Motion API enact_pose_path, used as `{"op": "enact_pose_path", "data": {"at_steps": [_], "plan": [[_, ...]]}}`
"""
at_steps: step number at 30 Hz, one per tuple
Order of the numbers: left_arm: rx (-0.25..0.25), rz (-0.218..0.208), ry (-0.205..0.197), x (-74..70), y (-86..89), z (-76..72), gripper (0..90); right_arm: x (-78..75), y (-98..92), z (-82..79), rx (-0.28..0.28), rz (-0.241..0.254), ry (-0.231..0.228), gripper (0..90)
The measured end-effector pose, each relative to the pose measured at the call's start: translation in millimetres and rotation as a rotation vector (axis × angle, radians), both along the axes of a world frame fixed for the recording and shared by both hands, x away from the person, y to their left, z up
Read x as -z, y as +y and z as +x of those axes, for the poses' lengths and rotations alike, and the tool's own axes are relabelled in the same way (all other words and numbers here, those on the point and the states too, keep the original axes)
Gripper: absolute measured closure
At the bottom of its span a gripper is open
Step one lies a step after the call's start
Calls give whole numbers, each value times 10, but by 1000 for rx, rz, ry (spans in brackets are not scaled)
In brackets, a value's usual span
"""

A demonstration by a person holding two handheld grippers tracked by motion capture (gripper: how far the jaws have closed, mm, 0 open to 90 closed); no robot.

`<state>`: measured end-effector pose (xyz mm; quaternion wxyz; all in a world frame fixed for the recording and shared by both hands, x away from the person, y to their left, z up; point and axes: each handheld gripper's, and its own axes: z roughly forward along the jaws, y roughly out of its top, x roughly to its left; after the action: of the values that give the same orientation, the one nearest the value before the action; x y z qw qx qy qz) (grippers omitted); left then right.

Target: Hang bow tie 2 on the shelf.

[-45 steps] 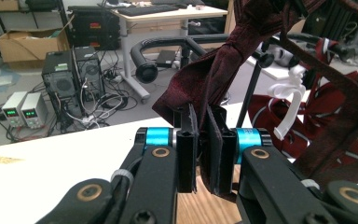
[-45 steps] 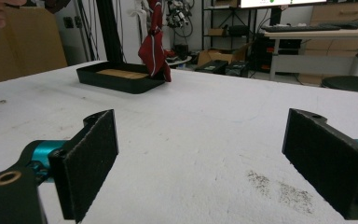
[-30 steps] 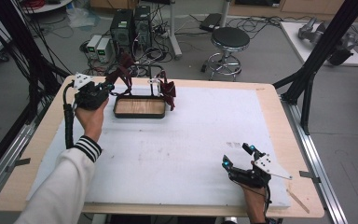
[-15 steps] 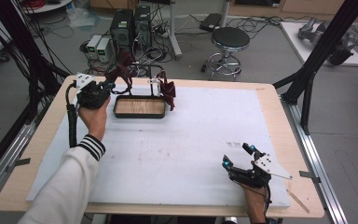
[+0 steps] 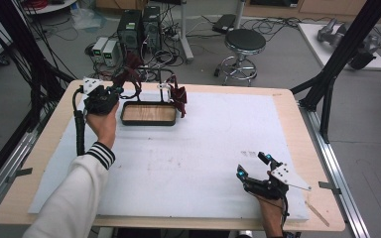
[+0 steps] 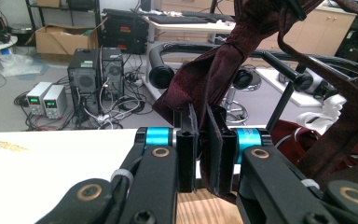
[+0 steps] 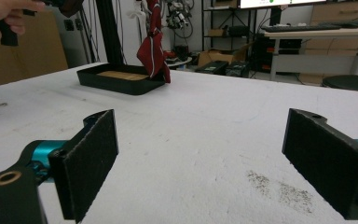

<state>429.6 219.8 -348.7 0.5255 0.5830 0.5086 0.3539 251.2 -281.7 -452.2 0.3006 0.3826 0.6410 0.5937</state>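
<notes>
A dark red cloth hangs over a black wire rack that stands above a black tray with a wooden floor at the table's far left. One end of the cloth dangles at the tray's right edge. My left gripper is held up beside the rack, shut on a fold of the cloth, which runs up between the pads. My right gripper rests low near the front right of the table, open, with nothing between its jaws.
A white foam mat covers most of the wooden table. Black frame posts rise at both sides. Beyond the far edge stand a stool and computer cases with cables on the floor.
</notes>
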Motion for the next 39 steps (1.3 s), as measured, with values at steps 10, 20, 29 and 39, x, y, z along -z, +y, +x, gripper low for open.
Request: {"op": "enact_pose_path", "data": {"at_steps": [10,20,29,39], "plan": [[-20,16,16,16,-35,72,830,0,-2,2,-2,5,4,97],[-48,79,22,22,-104,98,829,0,-2,1,-1,2,3,97],[-60,94,22,33,-141,143,824,0,-4,1,-1,8,5,97],[-59,109,28,45,-198,218,826,0,-5,0,-1,12,9,97]]}}
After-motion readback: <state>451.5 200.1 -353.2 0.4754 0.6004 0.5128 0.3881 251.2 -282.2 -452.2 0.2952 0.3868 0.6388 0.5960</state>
